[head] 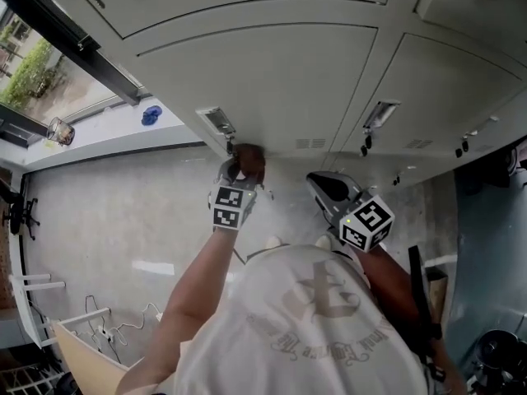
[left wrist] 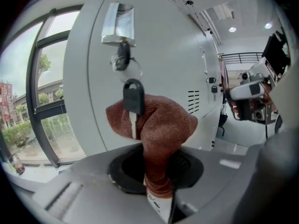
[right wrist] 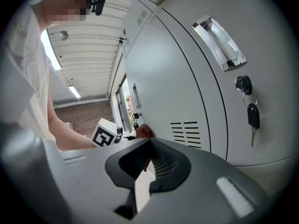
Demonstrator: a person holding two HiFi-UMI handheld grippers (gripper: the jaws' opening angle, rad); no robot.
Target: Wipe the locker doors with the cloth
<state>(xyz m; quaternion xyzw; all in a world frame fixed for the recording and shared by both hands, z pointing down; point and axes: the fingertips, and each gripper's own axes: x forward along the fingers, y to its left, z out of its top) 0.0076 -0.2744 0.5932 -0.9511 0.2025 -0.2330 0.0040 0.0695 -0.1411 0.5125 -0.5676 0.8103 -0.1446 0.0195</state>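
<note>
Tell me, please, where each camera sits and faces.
Head view: on the head, facing down the locker doors; shows both arms, left claw, right claw.
Left gripper view: on the left claw, facing a door; jaws shut on the cloth.
Right gripper view: on the right claw, facing along the locker doors; shows the left arm.
Shared: all show the cloth.

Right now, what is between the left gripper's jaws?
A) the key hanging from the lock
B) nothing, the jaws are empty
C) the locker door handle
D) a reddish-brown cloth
D: in the left gripper view, the left gripper is clamped on the reddish-brown cloth. The cloth bunches up by the locker door, and the key hangs free in front of it.
</note>
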